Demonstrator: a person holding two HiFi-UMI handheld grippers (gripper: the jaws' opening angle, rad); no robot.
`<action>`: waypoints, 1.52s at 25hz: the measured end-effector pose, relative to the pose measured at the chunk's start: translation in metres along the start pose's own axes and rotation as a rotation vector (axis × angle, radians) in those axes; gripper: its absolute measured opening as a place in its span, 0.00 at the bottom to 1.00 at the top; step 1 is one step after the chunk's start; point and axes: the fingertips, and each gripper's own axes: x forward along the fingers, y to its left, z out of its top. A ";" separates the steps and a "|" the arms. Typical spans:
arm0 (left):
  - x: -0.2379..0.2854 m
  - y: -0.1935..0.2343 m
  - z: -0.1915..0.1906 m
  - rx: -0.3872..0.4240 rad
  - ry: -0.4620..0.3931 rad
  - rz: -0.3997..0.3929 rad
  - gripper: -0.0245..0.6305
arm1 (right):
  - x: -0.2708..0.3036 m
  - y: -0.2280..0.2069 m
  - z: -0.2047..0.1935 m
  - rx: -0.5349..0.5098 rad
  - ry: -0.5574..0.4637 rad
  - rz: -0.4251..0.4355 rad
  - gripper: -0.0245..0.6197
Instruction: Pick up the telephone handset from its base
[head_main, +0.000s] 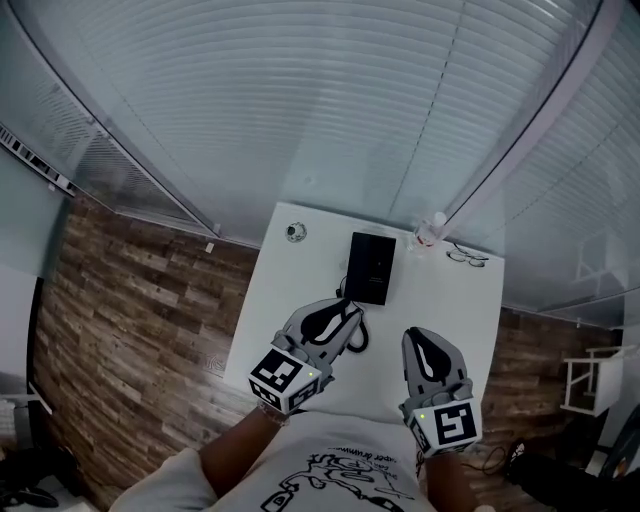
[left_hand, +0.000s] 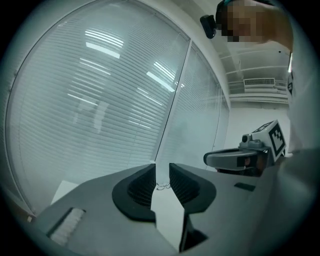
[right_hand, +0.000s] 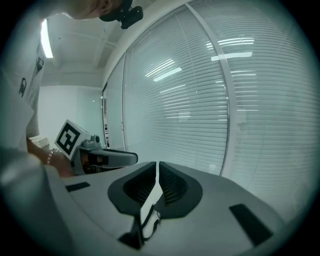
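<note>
Head view: the black telephone (head_main: 371, 267) lies on the white table (head_main: 290, 300), near its far edge. At this size the handset cannot be told apart from the base, so only one dark block is seen. A coiled cord (head_main: 356, 338) runs from the telephone's near end toward the person.

The left gripper (head_main: 350, 314) is held just in front of the telephone, beside the cord, and no contact with either can be made out. In the left gripper view its jaws are seen a little apart – only bare table shows in the narrow gap. The right gripper (head_main: 421, 336) is held to the right, apart from the telephone. In the right gripper view its jaws are almost pressed together, with nothing between them.

A pair of glasses (head_main: 466, 257) lies at the far right corner.
</note>
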 end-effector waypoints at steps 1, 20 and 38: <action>0.006 0.008 -0.009 -0.011 0.016 0.003 0.16 | 0.007 -0.002 -0.006 0.002 0.011 0.004 0.06; 0.101 0.116 -0.137 -0.113 0.225 0.053 0.16 | 0.112 -0.028 -0.098 0.054 0.138 0.067 0.06; 0.153 0.176 -0.222 -0.245 0.324 0.103 0.28 | 0.148 -0.049 -0.154 0.119 0.216 0.094 0.06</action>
